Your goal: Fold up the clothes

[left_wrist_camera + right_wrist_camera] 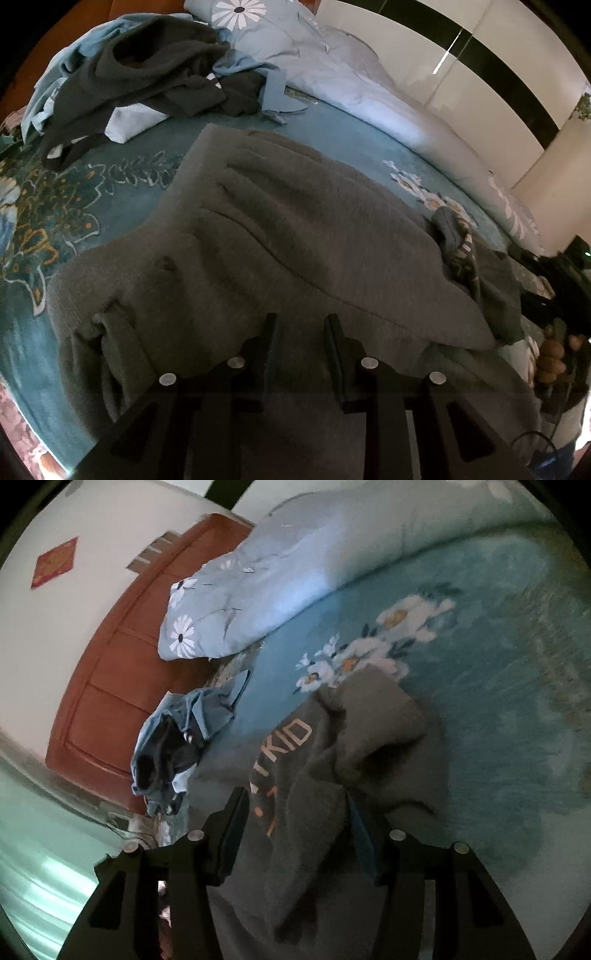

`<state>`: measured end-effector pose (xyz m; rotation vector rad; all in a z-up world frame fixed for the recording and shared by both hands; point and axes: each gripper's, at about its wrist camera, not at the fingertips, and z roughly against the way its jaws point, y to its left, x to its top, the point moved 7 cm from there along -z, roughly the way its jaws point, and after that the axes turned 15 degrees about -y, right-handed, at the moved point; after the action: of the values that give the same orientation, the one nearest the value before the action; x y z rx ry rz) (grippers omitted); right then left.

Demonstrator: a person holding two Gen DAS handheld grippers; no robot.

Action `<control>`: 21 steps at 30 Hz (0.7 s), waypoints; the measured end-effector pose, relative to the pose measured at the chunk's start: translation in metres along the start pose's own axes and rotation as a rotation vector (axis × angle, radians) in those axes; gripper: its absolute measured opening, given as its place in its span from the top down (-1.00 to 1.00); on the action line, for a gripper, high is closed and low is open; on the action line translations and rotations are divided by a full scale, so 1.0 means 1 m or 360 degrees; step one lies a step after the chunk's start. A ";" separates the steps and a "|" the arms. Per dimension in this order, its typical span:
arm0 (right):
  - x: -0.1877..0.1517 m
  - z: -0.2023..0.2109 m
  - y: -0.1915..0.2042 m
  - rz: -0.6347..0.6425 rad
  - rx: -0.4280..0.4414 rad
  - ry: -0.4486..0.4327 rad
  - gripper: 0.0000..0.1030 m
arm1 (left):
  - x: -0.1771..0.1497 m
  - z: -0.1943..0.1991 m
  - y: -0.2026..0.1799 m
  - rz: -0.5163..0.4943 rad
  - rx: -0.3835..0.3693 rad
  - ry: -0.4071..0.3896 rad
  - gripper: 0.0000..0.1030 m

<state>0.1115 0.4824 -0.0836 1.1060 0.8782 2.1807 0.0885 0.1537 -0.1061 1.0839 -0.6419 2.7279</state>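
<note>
Our left gripper (300, 325) sits at the bottom centre of the left wrist frame, its two dark fingers parted with a gap between them, gripping nothing; only the grey sweatshirt (280, 236) shows through the gap. The sweatshirt lies spread across the middle of that frame on the teal floral bedspread (122, 206), with long creases running from upper left to lower right and a bunched sleeve at the lower left. At its right edge a fold turns up and shows a patterned bit of print.

In the upper left of the same frame we see a heap of clothes (147, 74), dark garments tangled with light blue ones and a white piece at the pile's lower edge. It lies apart from the sweatshirt. A pale blue quilt (332, 62) with white daisies runs along the top and down the right.

Our right gripper (295, 812) fills the bottom of the right wrist frame with its fingers spread wide. A raised fold of the grey sweatshirt (369, 738) lies between them, against the right-hand finger, but we cannot tell whether it is pinched. Orange lettering shows on the cloth just left of centre. The heap of clothes (173, 746) sits at centre left, the quilt (258, 587) above it, and a reddish wooden door (110, 686) at the far left.
</note>
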 end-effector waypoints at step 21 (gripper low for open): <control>0.128 0.155 -0.070 0.0208 -0.0673 -0.0726 0.79 | 0.001 0.013 0.014 0.0070 -0.0019 -0.0010 0.43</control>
<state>0.1868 0.6652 -0.0032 1.3805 0.1406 1.9609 0.0919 0.1359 -0.1020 1.0887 -0.6900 2.7548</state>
